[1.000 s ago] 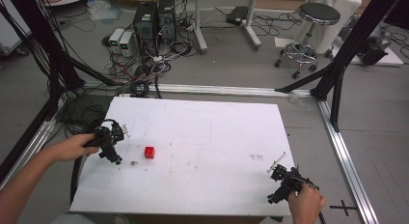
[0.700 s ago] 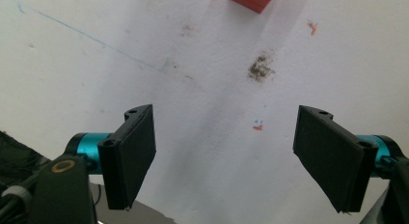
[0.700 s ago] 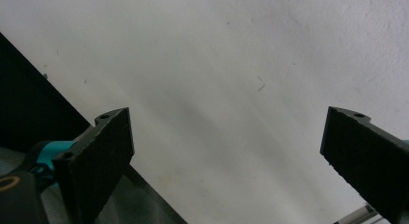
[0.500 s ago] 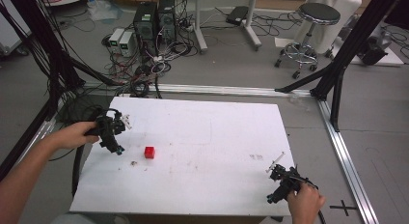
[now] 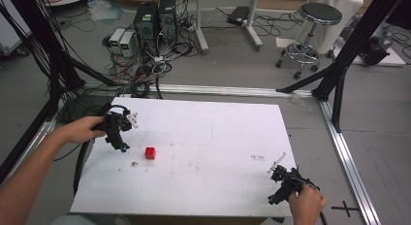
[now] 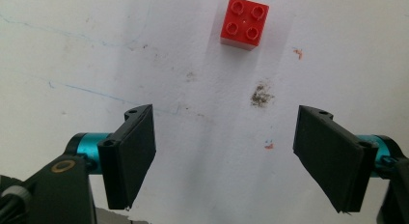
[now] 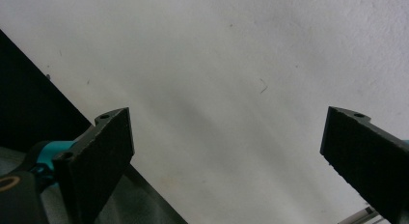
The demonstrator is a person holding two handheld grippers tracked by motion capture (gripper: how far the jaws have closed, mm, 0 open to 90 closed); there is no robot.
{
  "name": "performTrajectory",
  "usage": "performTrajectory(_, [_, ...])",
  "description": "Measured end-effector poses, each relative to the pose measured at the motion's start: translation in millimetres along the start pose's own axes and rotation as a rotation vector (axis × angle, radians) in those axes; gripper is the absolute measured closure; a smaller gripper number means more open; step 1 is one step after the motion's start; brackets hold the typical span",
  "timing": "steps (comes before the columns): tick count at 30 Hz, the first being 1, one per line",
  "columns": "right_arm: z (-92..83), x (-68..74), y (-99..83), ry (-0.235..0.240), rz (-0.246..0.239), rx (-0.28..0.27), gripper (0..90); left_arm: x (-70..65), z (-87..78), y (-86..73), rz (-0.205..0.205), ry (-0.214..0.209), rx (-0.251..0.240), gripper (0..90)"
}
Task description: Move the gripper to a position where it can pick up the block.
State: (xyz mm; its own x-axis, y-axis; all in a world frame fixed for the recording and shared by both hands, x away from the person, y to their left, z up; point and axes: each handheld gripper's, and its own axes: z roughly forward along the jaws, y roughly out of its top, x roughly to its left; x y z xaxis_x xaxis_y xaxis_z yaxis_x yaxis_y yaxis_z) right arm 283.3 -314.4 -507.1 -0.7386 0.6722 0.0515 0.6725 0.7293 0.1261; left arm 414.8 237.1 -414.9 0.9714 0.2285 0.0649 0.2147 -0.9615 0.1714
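At left of the frame, left gripper (image 6: 224,154) jaws spread wide, holding nothing, red brick (image 6: 245,23) on white table (image 5: 218,137) just beyond, lower right, right gripper (image 7: 226,156) equally wide, empty.

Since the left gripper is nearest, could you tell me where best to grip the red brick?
Probably across two opposite flat side walls of the red brick, coming from above: it sits studs-up on the table, and the open left gripper looks wide enough.
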Motion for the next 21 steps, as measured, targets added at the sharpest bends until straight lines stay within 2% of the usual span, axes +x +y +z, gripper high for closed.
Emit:
performTrajectory(5, [0.4,0.3,0.6,-0.001,0.0,0.003,3.9,1.3,3.6,6.0,0.033,-0.015,0.017,23.3])
performTrajectory(6, [0.7,0.3,0.9,-0.001,-0.001,-0.001,3.9,1.0,6.5,9.3,0.057,-0.029,0.027,23.3])
performTrajectory(11, [1.3,0.3,1.1,0.001,-0.001,0.001,3.9,0.9,12.6,15.6,0.078,-0.026,0.026,23.3])
performTrajectory(15, [1.5,0.3,1.3,0.0,-0.003,0.0,3.9,0.3,20.0,21.8,0.078,-0.03,0.027,23.3])
performTrajectory(21, [1.6,1.0,2.4,0.0,-0.007,-0.002,3.9,-1.0,32.0,32.8,0.112,-0.045,0.037,23.3])
